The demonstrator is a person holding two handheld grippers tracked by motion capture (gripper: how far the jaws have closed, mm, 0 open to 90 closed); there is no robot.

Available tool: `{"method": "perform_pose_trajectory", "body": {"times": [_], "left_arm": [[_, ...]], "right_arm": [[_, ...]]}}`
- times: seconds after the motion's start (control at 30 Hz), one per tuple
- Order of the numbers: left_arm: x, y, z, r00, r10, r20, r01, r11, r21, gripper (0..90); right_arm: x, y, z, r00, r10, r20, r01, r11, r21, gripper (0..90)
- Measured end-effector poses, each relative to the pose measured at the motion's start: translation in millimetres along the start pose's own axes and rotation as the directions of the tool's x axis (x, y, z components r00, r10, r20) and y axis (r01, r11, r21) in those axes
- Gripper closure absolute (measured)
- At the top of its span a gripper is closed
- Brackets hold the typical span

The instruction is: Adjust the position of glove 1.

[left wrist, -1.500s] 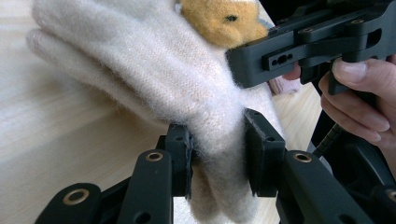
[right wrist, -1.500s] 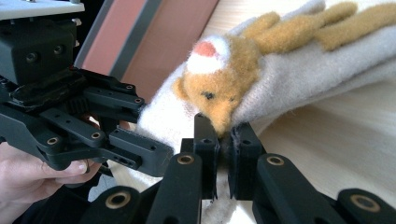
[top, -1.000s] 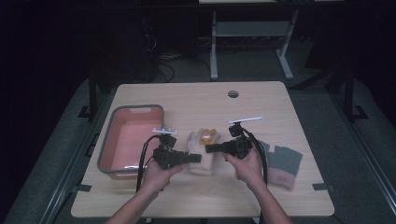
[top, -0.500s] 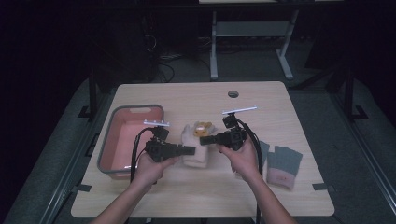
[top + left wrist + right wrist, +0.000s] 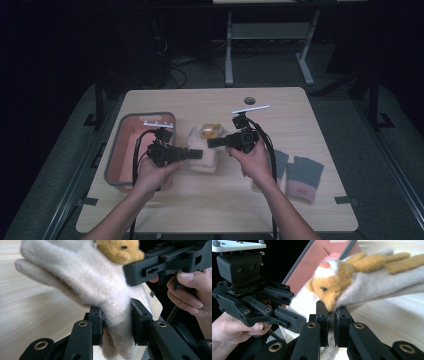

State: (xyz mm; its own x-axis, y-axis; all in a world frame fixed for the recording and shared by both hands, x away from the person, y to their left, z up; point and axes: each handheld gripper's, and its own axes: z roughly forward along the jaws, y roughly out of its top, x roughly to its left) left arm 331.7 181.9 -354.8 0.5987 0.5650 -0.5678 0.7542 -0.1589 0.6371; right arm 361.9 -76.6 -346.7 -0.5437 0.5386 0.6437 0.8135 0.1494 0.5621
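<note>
Cream glove (image 5: 202,152) with orange bear face held just above the tabletop (image 5: 220,200) beside pink bin (image 5: 131,131), left claw (image 5: 196,154) clamped on its cuff, right claw (image 5: 214,142) pinched tight on its edge, grey gloves (image 5: 300,175) lay at right.

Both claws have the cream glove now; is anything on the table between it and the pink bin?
Nothing visible. The cream glove hangs between both claws, and the pink bin sits right beside the left claw, with bare table below.
</note>
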Motion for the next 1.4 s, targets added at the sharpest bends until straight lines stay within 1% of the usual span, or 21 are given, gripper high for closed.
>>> {"method": "perform_pose_trajectory", "body": {"times": [0.07,0.1,0.2,0.37,0.53,0.63,0.77,0.8,0.87,0.93,1.1,1.13,1.2,1.27,1.4], "left_arm": [[1.2,1.4,-2.9,1.0,0.001,-0.003,-0.001,1.0,-0.001,66.3],[1.9,3.2,-6.1,1.0,-0.002,-0.005,0.001,1.0,-0.004,66.3],[2.7,4.7,-8.9,1.0,0.003,-0.007,-0.003,1.0,-0.005,66.3],[5.2,7.8,-15.6,1.0,-0.008,-0.004,0.008,0.9998,-0.017,66.3],[7.6,9.2,-21.3,0.9999,-0.012,-0.009,0.012,0.9997,-0.021,66.3],[9.3,11.0,-26.9,0.9997,-0.025,-0.008,0.025,0.9993,-0.028,66.4],[9.8,12.5,-31.6,0.9996,-0.025,-0.01,0.025,0.999,-0.036,66.4],[10.4,13.2,-33.3,0.9998,-0.018,-0.01,0.018,0.9992,-0.035,66.4],[10.9,14.7,-38.2,0.9997,-0.018,-0.015,0.018,0.999,-0.042,66.4],[11.0,15.1,-39.7,0.9997,-0.02,-0.017,0.019,0.9988,-0.045,66.4],[15.4,15.5,-47.5,0.9993,-0.028,-0.023,0.027,0.9983,-0.052,66.4],[16.4,15.6,-48.8,0.9993,-0.028,-0.024,0.027,0.9982,-0.053,66.4],[17.5,15.7,-50.0,0.9992,-0.029,-0.027,0.027,0.9982,-0.053,66.4],[20.4,15.8,-54.6,0.9989,-0.033,-0.032,0.031,0.9977,-0.06,66.4],[22.8,15.8,-59.6,0.9988,-0.03,-0.039,0.028,0.9976,-0.063,66.4]], "right_arm": [[2.5,3.9,2.2,1.0,-0.008,-0.005,0.008,1.0,-0.003,83.9],[3.7,5.5,3.1,1.0,-0.002,-0.007,0.002,1.0,0.0,83.9],[4.3,7.9,4.9,0.9999,-0.009,-0.013,0.009,1.0,-0.001,83.9],[9.2,16.0,8.3,0.9996,-0.017,-0.021,0.017,0.9999,0.001,83.9],[11.7,20.4,11.9,0.9995,-0.021,-0.025,0.021,0.9998,0.008,83.9],[13.9,24.7,15.3,0.9991,-0.023,-0.036,0.024,0.9997,0.009,84.0],[17.5,28.5,16.9,0.9989,-0.026,-0.04,0.026,0.9996,0.011,83.9],[19.8,31.2,18.3,0.9987,-0.031,-0.04,0.031,0.9994,0.012,83.9],[22.1,34.0,19.6,0.9984,-0.036,-0.043,0.037,0.9993,0.012,83.9],[23.0,35.3,20.3,0.9982,-0.04,-0.045,0.04,0.9991,0.014,84.0],[27.3,41.5,27.3,0.9976,-0.043,-0.055,0.044,0.9989,0.018,84.0],[27.3,42.5,28.7,0.9972,-0.05,-0.055,0.052,0.9984,0.021,84.0],[28.1,43.6,30.1,0.9974,-0.045,-0.057,0.047,0.9986,0.026,83.9],[29.7,47.3,35.6,0.9968,-0.051,-0.061,0.053,0.9981,0.031,84.0],[31.3,50.7,40.0,0.9961,-0.053,-0.07,0.056,0.9978,0.035,84.0]]}}
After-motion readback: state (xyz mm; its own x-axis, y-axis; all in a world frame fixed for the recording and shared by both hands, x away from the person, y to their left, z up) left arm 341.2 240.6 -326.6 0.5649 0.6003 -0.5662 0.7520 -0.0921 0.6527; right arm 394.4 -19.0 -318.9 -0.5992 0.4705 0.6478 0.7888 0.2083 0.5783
